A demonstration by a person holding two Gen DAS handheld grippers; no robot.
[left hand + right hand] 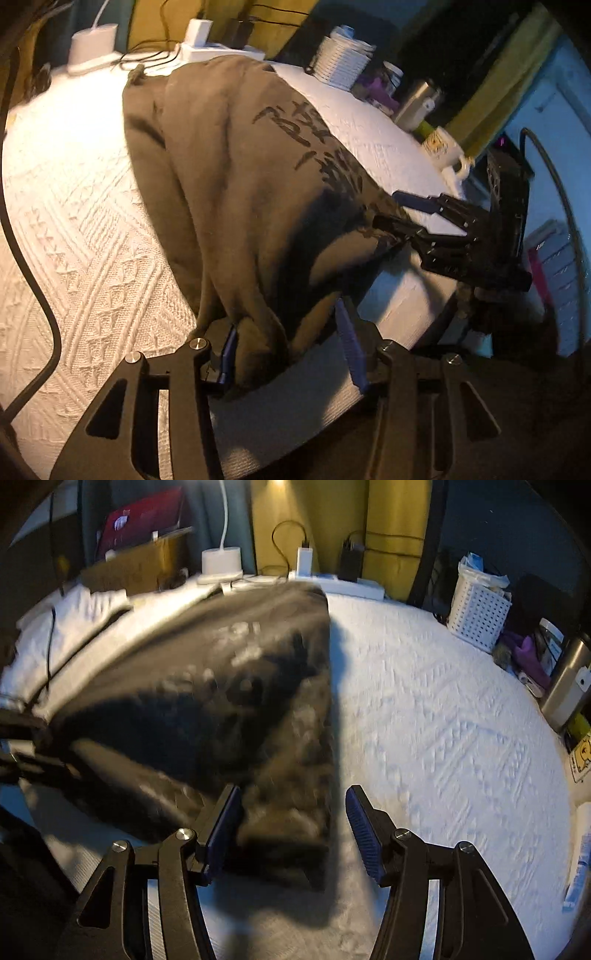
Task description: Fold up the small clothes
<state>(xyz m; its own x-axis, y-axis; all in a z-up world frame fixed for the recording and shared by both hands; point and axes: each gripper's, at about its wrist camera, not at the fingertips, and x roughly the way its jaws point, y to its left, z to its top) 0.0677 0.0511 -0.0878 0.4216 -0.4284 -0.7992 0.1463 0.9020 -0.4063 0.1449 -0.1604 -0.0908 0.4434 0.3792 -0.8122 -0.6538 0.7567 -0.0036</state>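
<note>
A dark olive garment (236, 177) with black print lies lengthwise on the white textured cover (74, 221). Its near corner bunches between the fingers of my left gripper (290, 352); the cloth rests against the left pad (229, 354) and stands clear of the right one, so the jaws are open. In the left wrist view my right gripper (400, 212) is at the garment's right-hand edge. In the blurred right wrist view that gripper (293, 830) is open around another corner of the garment (221, 686), with a gap at the right pad (364, 834).
A white slotted basket (478, 618), a steel flask (569, 679) and a mug (443, 147) line the right side. A power strip with chargers (332, 579) and a white lamp base (221, 563) stand at the far edge. A black cable (33, 277) runs down the left.
</note>
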